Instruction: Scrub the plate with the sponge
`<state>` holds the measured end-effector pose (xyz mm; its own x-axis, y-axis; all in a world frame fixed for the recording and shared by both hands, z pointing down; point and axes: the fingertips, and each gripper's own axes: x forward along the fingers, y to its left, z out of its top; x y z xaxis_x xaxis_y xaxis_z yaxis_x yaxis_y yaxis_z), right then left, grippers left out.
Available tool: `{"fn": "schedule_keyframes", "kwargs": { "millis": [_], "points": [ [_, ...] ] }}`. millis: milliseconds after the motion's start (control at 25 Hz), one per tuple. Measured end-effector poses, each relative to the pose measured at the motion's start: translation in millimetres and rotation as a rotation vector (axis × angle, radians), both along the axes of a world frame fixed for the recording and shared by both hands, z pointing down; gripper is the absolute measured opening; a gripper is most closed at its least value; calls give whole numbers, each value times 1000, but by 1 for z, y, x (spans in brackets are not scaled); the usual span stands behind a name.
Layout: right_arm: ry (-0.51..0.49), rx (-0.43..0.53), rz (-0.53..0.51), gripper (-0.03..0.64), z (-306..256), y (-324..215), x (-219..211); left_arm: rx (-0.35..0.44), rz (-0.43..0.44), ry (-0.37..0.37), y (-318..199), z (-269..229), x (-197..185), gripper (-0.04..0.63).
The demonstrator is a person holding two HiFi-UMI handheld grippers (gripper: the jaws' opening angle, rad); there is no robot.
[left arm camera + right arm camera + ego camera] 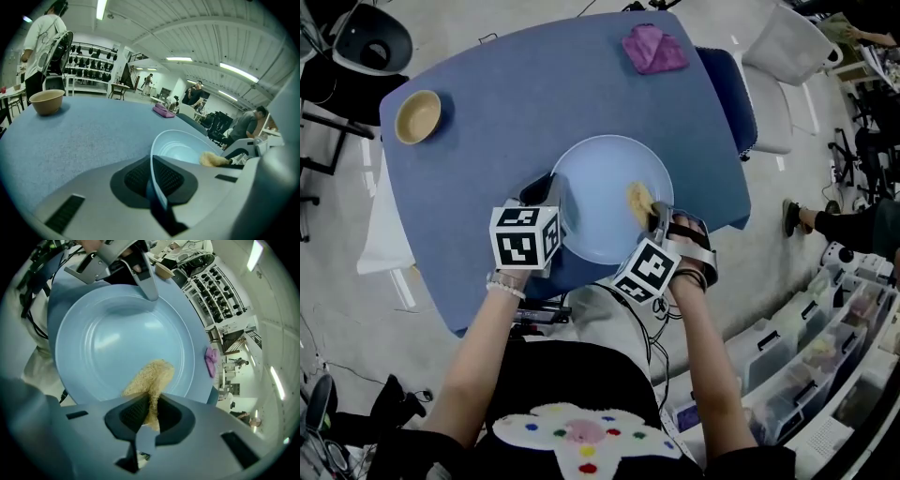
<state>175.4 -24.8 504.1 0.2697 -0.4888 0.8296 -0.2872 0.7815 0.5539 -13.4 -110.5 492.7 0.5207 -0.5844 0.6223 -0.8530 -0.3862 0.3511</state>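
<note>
Gripping the plate [600,178] by its near left rim, the left tool [553,194] was clenched on it. In the left gripper view the thin pale blue edge ran straight between the two dark pads, and both pads pressed on it. The plate was on the blue tabletop [525,103], close to the edge nearest to the person. From these views I could not tell if it lay fully flat or was lifted a little on the held side.

The right tool [654,216] was grasping the sponge [638,199]. In the right gripper view its jaws were closed on the lower part of this yellowish, fibrous piece, and the free upper part stuck out beyond the jaws. That free end was on the inner surface of the plate, on the right part of it as the head view showed it, just inside the rim. The two tools were on opposite sides of the plate, and the middle of the plate between them was bare.

A tan bowl [418,115] stood near the far left corner of the tabletop, well apart from the plate. A purple cloth [653,47] lay crumpled near the far edge, also well apart from the plate and from both tools.
</note>
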Motion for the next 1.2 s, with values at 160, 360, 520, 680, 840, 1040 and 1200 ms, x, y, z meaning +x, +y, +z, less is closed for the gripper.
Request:
{"fn": "schedule_keyframes", "kwargs": {
  "millis": [160, 360, 520, 680, 840, 1040, 1200],
  "points": [
    [-61, -33, 37, 41, 2, 24, -16, 4, -3, -3, 0, 0, 0, 23],
    [-125, -68, 54, 41, 2, 43, -38, 4, 0, 0, 0, -1, 1, 23],
    [-228, -101, 94, 41, 3, 51, -61, 6, -1, -1, -1, -1, 0, 23],
    [-370, -132, 139, 41, 4, 55, -87, -3, 11, 6, 0, 0, 0, 23],
    [-496, -140, 194, 41, 2, 51, -103, 30, 103, -46, 3, -4, 4, 29],
    [-698, -54, 345, 41, -15, 39, -107, 57, 184, -10, 7, -21, 4, 61],
    [-815, 84, 425, 41, -38, 32, -103, 87, 231, 28, 16, -39, -1, 61]
  ]
}}
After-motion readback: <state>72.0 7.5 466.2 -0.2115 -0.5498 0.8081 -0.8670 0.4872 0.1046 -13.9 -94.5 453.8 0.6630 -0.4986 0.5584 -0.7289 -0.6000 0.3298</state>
